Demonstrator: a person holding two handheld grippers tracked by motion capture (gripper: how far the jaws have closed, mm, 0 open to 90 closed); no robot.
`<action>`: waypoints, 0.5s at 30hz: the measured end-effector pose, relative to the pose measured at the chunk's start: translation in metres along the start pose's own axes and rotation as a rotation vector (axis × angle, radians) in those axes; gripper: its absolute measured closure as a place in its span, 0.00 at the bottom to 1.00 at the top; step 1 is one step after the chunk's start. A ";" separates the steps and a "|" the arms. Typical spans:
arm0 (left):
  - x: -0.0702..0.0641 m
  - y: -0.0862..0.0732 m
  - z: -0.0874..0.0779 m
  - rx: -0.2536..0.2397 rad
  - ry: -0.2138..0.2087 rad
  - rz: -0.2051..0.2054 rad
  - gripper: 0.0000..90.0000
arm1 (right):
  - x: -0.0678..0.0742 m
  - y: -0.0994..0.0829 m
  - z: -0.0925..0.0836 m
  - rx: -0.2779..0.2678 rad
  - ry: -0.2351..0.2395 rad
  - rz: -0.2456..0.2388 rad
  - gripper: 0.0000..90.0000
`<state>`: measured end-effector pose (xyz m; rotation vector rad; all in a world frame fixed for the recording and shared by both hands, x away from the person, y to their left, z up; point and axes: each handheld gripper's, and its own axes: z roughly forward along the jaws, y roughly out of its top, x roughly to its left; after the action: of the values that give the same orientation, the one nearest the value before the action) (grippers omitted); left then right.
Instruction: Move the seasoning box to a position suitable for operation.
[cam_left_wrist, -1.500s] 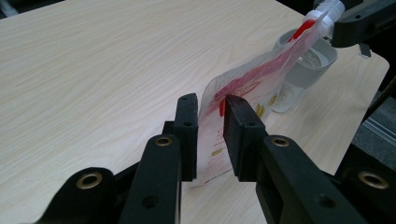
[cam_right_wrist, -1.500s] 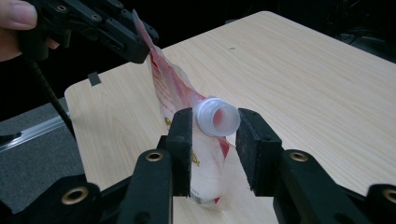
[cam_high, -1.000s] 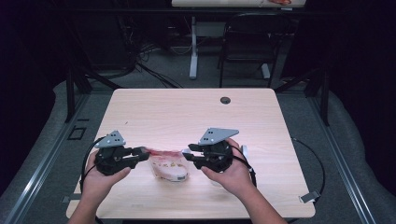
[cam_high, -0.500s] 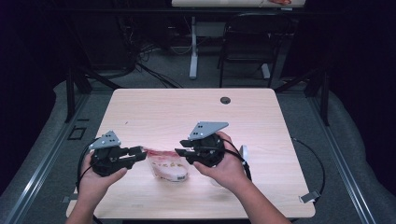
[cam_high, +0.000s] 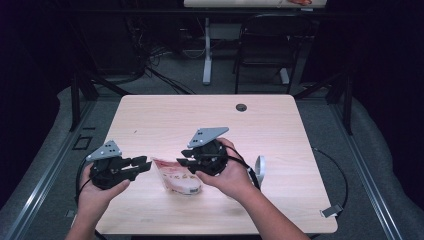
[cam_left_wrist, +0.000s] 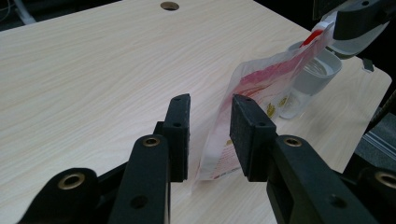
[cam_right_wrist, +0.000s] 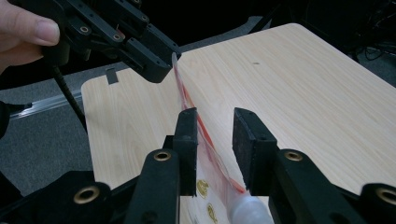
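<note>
Dark floor and black frames surround a light wooden table (cam_high: 280, 135), which has a small round hole (cam_high: 241, 107) near its far edge. On the near part of this table, in the lower middle of the high view, a transparent pouch (cam_high: 176, 177) with red and pink print is held up between two hand-held tools. Its white screw cap (cam_high: 192, 189) is at the lower end, and the pouch is tilted, with one end higher than the other.

At the lower left of the high view is the left gripper (cam_high: 141, 164), in the person's left hand (cam_high: 97, 195). In the left gripper view the bottom corner of the pouch (cam_left_wrist: 219, 156) stands in the gap of the two black jaws; it lies close to the right one, but I cannot tell if the pads press it.

Just right of the pouch in the high view is the right gripper (cam_high: 184, 161), in the right hand (cam_high: 231, 177). Its jaws have just been closing. In the right gripper view the red sealed edge of the pouch (cam_right_wrist: 205, 140) runs between them, near the left pad, and a gap to the right pad is visible, so they are not yet clenched on it. Farther away in this view, at the upper left, the left gripper (cam_right_wrist: 156, 63) meets the other end of the pouch.

A white small object (cam_high: 259, 166) lies on the table just beside the right wrist.
</note>
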<state>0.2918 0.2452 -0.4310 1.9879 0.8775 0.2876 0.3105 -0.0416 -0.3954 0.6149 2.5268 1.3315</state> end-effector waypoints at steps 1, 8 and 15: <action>0.000 0.000 -0.001 0.000 0.002 0.000 0.76 | 0.001 0.001 0.002 0.002 0.002 -0.003 0.79; 0.001 -0.001 0.000 -0.001 0.007 -0.006 0.76 | 0.005 0.008 0.013 0.031 0.013 -0.027 0.79; 0.002 -0.002 0.001 0.006 0.016 -0.007 0.76 | 0.006 0.009 0.021 0.045 0.022 -0.028 0.79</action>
<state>0.2928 0.2471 -0.4337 1.9899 0.8957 0.2977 0.3153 -0.0191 -0.4000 0.5748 2.5793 1.2828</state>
